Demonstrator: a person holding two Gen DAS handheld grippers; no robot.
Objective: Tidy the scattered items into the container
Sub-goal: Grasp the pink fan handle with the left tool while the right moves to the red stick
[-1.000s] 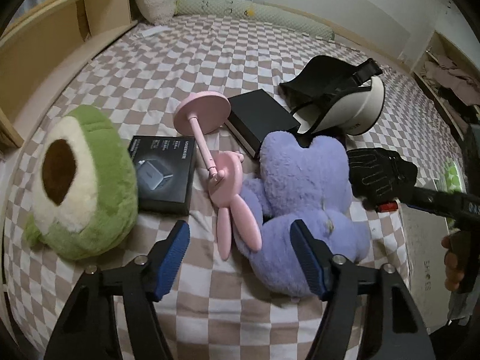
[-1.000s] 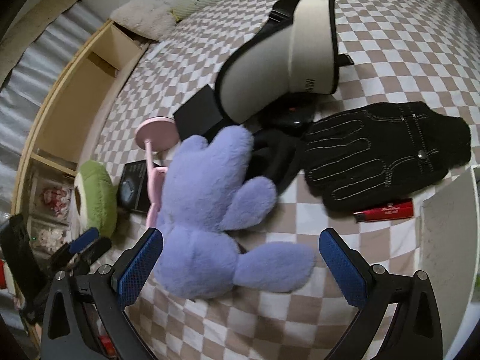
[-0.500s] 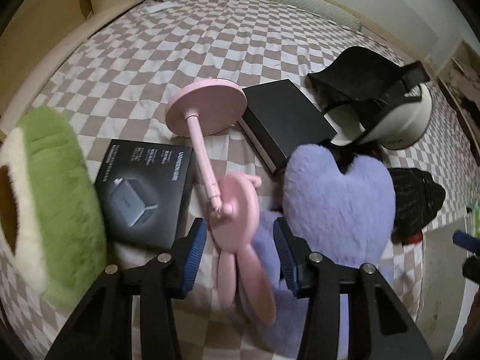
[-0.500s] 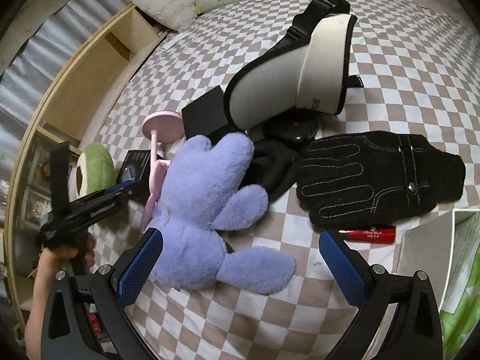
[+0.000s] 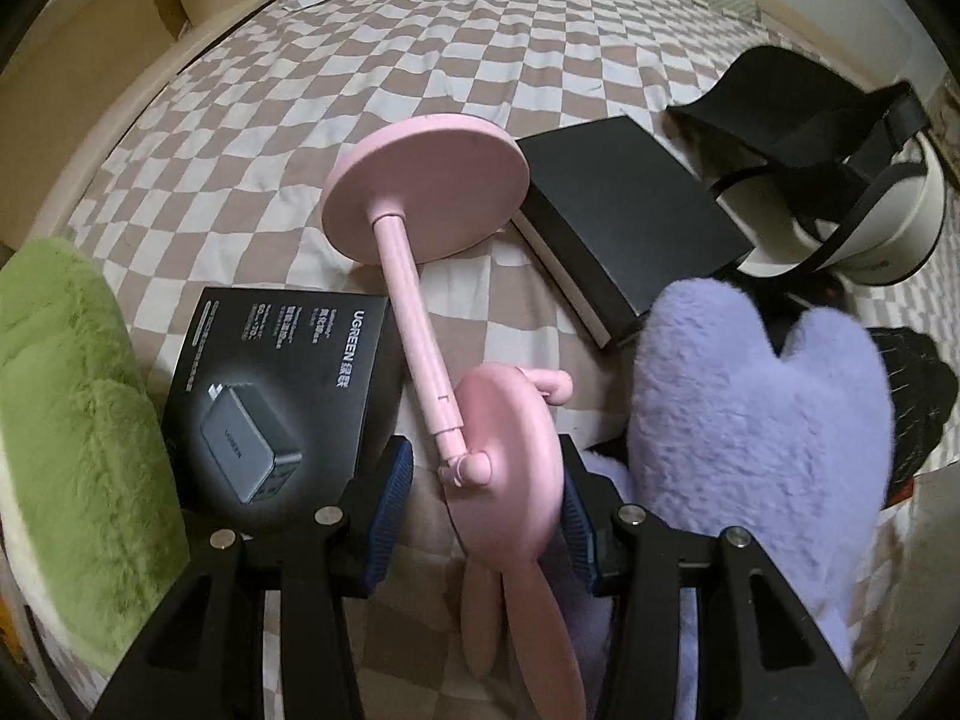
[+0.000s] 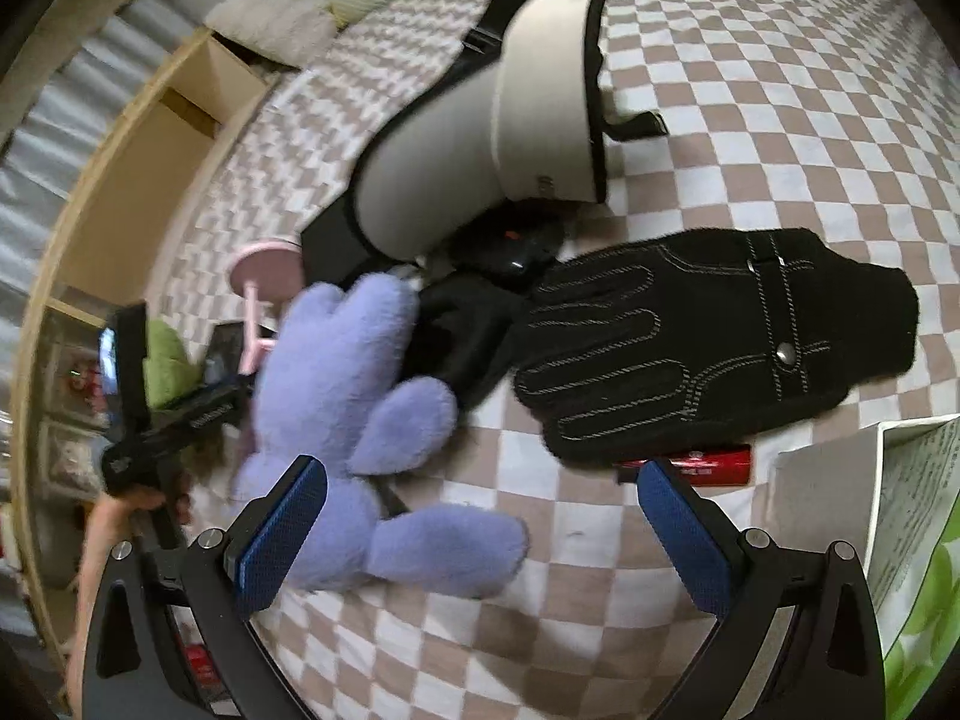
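Left claw: half spread, straddling the pink lamp's head; right pad at its edge, left pad apart from it.
Right claw: spread wide, empty, over the purple plush.
Lamp: lying on the checkered bed, base tilted up, between charger box and plush.
Glove: flat, beside the plush, red tube at its edge.
Visor: behind the glove.
Container: at the right edge, just beside the tube.
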